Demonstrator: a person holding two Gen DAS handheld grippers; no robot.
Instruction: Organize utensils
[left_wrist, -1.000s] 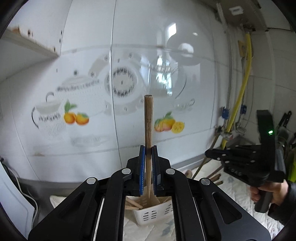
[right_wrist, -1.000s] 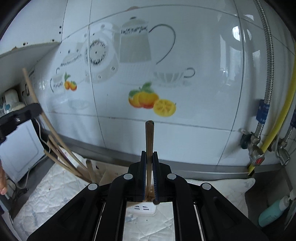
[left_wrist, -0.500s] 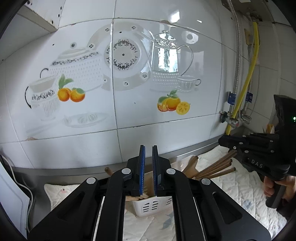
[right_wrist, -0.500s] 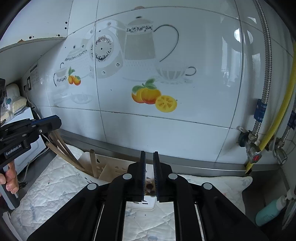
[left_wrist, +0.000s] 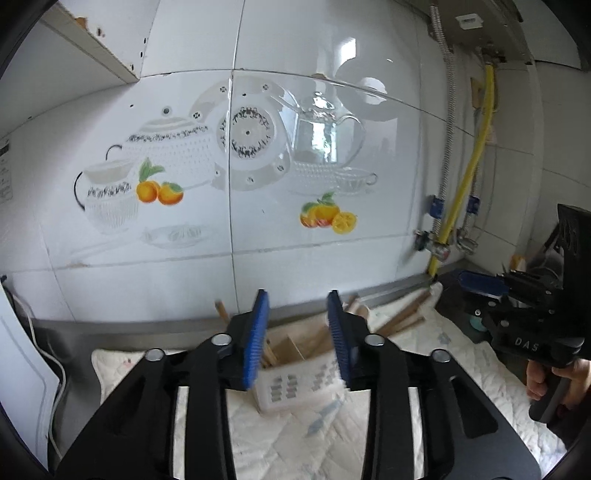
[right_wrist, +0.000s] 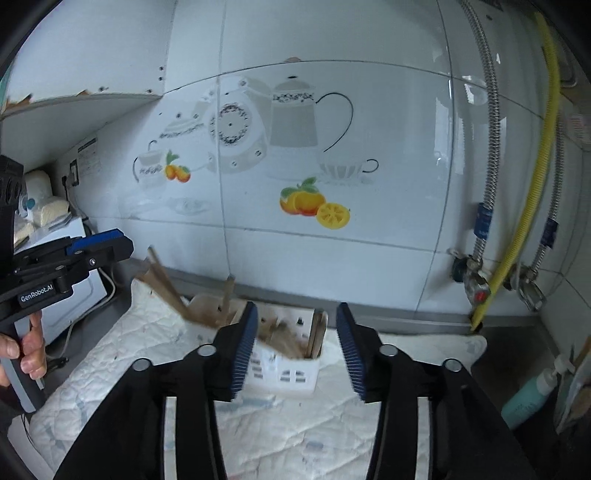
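Both sticks have left my grip: left fingers (left_wrist: 299, 339) and right fingers (right_wrist: 295, 347) gape wide above the basket (right_wrist: 291, 373) (wooden utensils (right_wrist: 284, 338) inside).

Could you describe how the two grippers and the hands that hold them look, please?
Both the left gripper and the right gripper are black, angular linkages with round silver pivot bolts and ribbed blue pads on the fingers. Seen from the other camera, the left one carries white "GenRobot.AI" lettering and the right one "DAS". Each has a pistol-style handle gripped by a bare hand.
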